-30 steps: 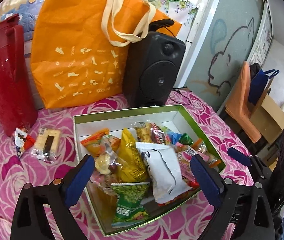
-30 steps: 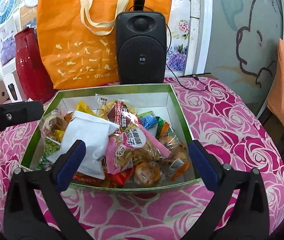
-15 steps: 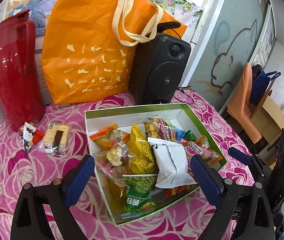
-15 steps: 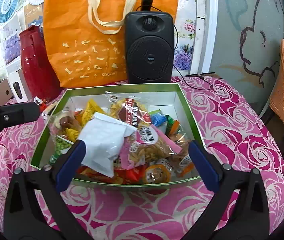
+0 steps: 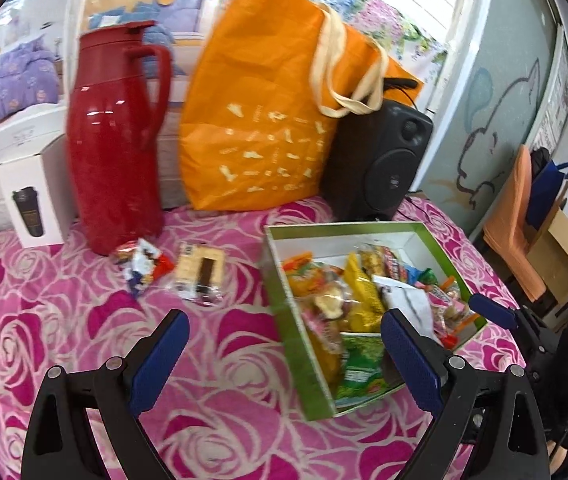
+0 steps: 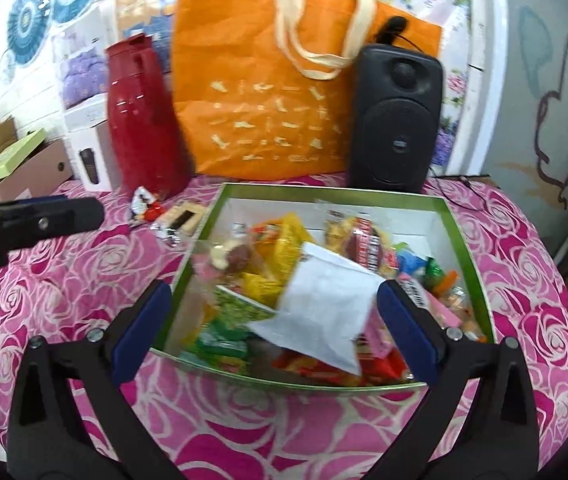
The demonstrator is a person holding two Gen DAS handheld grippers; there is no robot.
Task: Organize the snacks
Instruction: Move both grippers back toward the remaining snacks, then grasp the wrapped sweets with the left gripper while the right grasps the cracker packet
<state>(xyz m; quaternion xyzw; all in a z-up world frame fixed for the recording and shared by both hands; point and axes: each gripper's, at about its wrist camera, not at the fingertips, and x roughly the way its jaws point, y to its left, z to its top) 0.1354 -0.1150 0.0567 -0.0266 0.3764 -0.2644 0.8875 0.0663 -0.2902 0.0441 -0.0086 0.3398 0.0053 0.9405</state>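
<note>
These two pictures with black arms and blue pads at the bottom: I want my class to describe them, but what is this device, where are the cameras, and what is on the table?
There is no robot. A person holds a pair of hand tongs in each hand, with a wide-angle camera on each looking forward along the fingers. One picture is from the left tongs, the other from the right tongs. Both pairs are open and hold nothing. On the rose-patterned tablecloth stands a green box full of snack packets. Two loose snacks lie outside it: a red and white packet and a clear-wrapped biscuit. Behind stand a red jug, an orange bag and a black speaker.
</note>
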